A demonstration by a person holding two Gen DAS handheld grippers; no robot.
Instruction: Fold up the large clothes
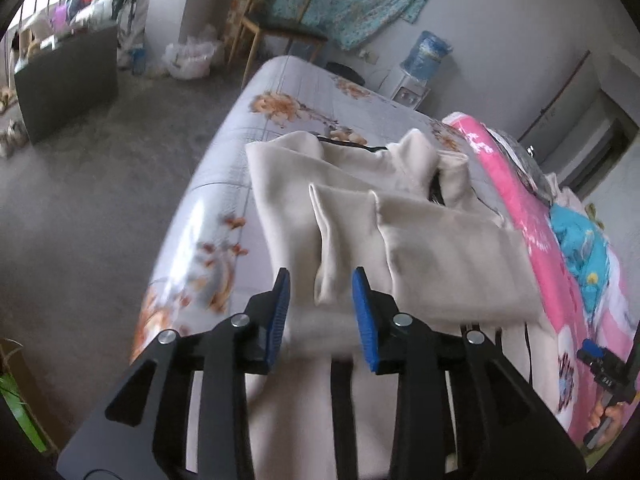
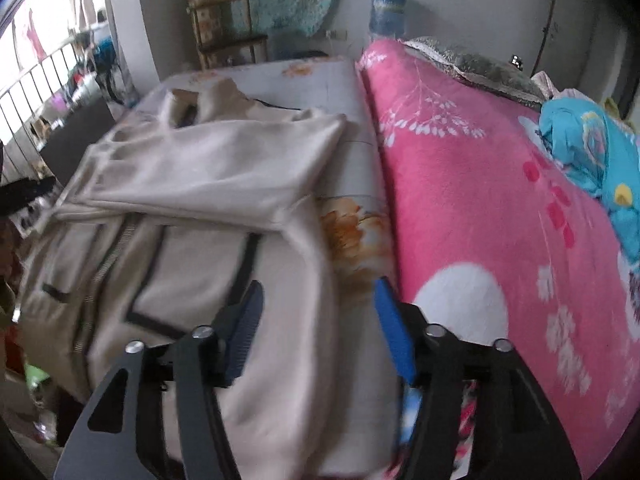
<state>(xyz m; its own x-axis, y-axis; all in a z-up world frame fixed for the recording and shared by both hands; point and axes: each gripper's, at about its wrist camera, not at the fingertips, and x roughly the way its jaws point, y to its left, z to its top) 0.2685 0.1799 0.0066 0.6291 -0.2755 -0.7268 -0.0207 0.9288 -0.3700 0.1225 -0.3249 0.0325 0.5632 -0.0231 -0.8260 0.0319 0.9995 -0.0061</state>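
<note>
A large cream jacket (image 1: 360,208) with black trim lies spread on the bed, its sleeves folded across the body. It also shows in the right wrist view (image 2: 208,184), zipper and black-edged pocket facing up. My left gripper (image 1: 322,280) is open, its blue pads on either side of a folded sleeve cuff (image 1: 336,280), just above the cloth. My right gripper (image 2: 318,292) is open and empty over the jacket's lower right edge. The right gripper also shows at the far right of the left wrist view (image 1: 600,364).
The bed has a pale floral sheet (image 1: 224,200). A pink blanket (image 2: 480,208) and a blue bundle (image 2: 592,148) lie to the right of the jacket. A wooden chair (image 1: 280,24) and a water dispenser (image 1: 420,68) stand beyond the bed. Grey floor lies to the left.
</note>
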